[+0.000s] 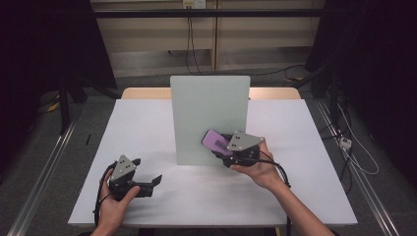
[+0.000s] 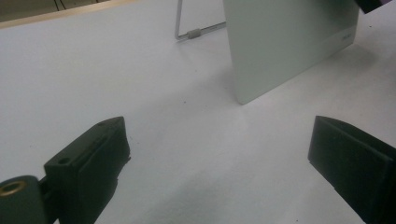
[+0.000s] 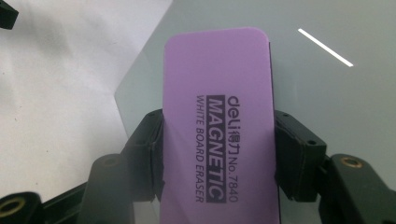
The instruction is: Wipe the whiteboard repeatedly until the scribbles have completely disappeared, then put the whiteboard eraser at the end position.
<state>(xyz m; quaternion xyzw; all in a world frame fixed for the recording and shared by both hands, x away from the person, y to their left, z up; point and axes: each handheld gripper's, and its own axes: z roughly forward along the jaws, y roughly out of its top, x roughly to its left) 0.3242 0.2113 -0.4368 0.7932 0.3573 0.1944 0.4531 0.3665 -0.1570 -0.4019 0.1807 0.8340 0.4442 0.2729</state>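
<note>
A pale green whiteboard [image 1: 209,118] stands upright on a wire stand in the middle of the white table [image 1: 147,128]. My right gripper [image 1: 227,147] is shut on a purple magnetic whiteboard eraser [image 1: 215,141], held up in front of the board's lower right part. In the right gripper view the eraser [image 3: 219,126] sits between the two black jaws, with the board's face [image 3: 322,84] close behind it. My left gripper [image 1: 147,183] rests at the table's front left, jaws wide apart with nothing between them. Past its fingertips [image 2: 93,158] the left gripper view looks across at the board [image 2: 285,42].
A wire stand leg [image 2: 194,33] props the board from behind. The table's wooden far edge [image 1: 142,92] shows beyond the white sheet. Black curtains, floor rails and cables [image 1: 354,152] lie around the table.
</note>
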